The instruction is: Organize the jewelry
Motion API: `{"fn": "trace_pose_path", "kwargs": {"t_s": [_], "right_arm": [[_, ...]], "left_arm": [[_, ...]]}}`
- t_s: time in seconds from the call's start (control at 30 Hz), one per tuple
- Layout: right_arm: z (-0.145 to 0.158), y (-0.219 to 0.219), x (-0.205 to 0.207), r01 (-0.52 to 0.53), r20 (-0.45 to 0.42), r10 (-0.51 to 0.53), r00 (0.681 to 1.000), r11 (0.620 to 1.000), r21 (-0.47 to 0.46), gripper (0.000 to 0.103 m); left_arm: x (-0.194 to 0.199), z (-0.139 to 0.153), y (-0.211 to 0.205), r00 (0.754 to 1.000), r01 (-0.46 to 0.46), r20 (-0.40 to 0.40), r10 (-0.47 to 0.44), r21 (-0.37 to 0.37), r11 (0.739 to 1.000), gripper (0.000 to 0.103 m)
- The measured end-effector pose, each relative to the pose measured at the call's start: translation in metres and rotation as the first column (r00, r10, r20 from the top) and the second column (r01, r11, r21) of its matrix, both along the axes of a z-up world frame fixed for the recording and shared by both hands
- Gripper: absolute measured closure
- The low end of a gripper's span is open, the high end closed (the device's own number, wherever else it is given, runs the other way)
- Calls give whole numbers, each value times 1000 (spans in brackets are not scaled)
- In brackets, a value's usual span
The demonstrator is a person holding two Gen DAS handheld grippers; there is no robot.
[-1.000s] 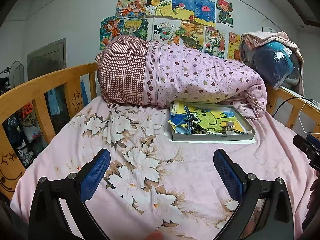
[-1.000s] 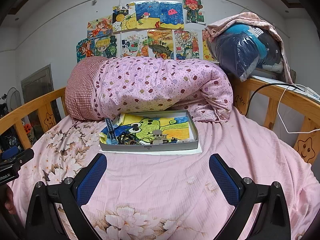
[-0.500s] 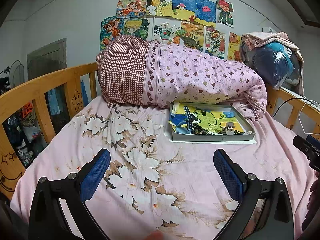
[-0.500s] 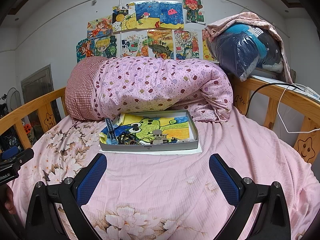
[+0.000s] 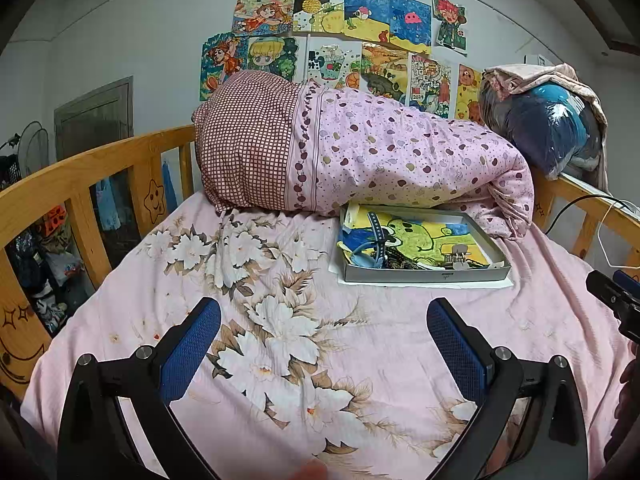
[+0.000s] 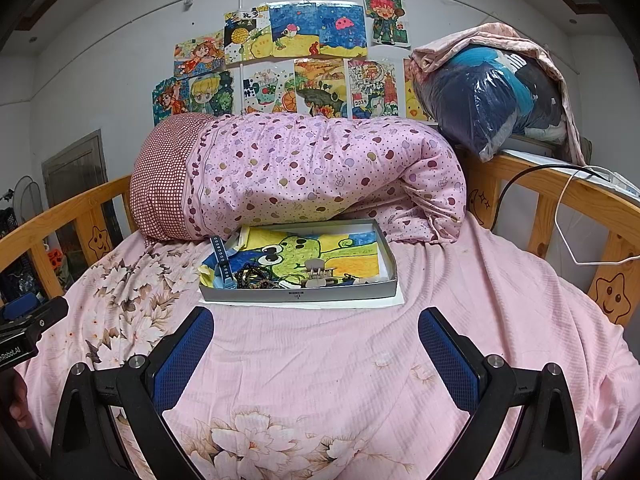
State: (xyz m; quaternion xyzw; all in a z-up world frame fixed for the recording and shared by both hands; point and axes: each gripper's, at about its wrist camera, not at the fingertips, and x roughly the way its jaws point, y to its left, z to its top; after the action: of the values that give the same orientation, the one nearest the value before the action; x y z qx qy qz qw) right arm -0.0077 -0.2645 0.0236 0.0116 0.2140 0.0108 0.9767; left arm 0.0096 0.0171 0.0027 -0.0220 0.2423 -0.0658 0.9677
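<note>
A shallow grey box (image 6: 298, 294) (image 5: 426, 275) lined with a frog drawing lies on the pink bedsheet, against a rolled quilt. Along its near side sit a blue watch strap (image 6: 222, 264) (image 5: 377, 236), dark beaded bracelets (image 6: 252, 278) (image 5: 400, 258) and a beige hair claw (image 6: 318, 272) (image 5: 458, 254). My right gripper (image 6: 316, 338) hangs open over the sheet, just short of the box. Over the flowered part of the sheet my left gripper (image 5: 324, 330) is open too, with the box ahead and to its right. Both hold nothing.
The rolled pink quilt (image 6: 304, 172) lies behind the box. Wooden bed rails (image 5: 80, 184) (image 6: 560, 196) run along both sides. A plastic-wrapped bundle (image 6: 492, 96) rests on the right rail, with cables (image 6: 532, 172) beside it. Drawings (image 6: 296, 56) cover the wall.
</note>
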Motion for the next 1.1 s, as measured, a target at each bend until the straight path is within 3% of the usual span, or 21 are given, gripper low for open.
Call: {"fn": "trace_pose_path", "kwargs": {"t_s": [1.1], "right_arm": [[0, -1, 0, -1, -1, 1, 1000, 1000, 2, 0]], "left_arm": [[-2, 0, -3, 1000, -1, 1, 1, 2, 1000, 2]]}}
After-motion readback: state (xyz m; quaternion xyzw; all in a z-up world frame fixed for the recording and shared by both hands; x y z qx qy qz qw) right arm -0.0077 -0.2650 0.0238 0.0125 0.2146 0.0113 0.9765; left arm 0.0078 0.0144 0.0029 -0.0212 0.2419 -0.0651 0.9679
